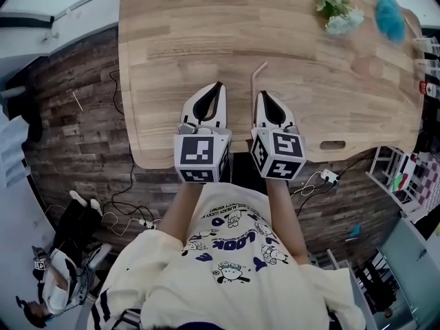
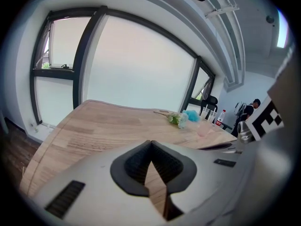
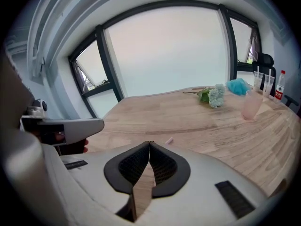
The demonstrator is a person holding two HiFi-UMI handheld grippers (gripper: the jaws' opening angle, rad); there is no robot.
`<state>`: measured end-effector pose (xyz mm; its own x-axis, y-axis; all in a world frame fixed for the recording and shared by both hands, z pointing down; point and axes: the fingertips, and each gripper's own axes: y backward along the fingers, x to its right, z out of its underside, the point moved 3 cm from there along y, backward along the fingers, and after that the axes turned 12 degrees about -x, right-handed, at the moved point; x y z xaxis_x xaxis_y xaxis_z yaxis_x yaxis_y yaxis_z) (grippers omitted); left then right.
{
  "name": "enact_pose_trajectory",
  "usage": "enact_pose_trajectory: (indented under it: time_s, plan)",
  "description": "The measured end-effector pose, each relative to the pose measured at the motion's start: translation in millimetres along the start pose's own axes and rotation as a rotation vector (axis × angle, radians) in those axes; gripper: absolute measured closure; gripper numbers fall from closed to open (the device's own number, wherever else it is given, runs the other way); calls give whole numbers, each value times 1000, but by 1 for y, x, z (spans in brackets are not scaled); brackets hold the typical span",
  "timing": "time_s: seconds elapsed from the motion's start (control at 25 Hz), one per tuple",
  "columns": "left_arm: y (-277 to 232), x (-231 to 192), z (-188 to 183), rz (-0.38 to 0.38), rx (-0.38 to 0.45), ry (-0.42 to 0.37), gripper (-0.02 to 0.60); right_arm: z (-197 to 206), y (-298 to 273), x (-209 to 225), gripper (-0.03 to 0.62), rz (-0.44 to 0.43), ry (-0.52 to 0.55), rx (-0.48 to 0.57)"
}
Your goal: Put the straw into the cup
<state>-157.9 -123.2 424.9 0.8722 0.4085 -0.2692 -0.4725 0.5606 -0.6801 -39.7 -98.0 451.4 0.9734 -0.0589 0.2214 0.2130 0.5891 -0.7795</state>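
A pale pink straw (image 1: 256, 78) with a bent top lies on the wooden table (image 1: 172, 40), just beyond my right gripper (image 1: 262, 93). In the right gripper view only its end (image 3: 169, 140) shows above the jaws. A translucent pink cup (image 1: 371, 66) stands far to the right, also seen as the cup (image 3: 250, 105) and the cup (image 2: 203, 128). My left gripper (image 1: 218, 84) rests beside the right one near the table's front edge. Both grippers are shut and hold nothing: left gripper (image 2: 150, 142), right gripper (image 3: 150, 143).
A flower sprig (image 1: 337, 9) and a blue fluffy object (image 1: 390, 16) lie at the far right of the table. Bottles and glasses (image 3: 268, 84) stand past the cup. The front edge has a slot cutout (image 1: 333, 145). Cables lie on the floor (image 1: 82, 136).
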Motion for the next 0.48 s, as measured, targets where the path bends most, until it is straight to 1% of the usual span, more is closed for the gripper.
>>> enact_pose_trajectory:
  time_s: [0.2,0.36,0.48]
  plan:
    - [-6,-1,12,-11,-34,31,557,9,-7,5,595,-3,11,-44]
    - [-14,1,24,-15,-69,51,557,19,-15,6,559,-30,10,-110]
    - [-20,3,30,-14,-92,60,557,26,-24,7,548,-43,25,-164]
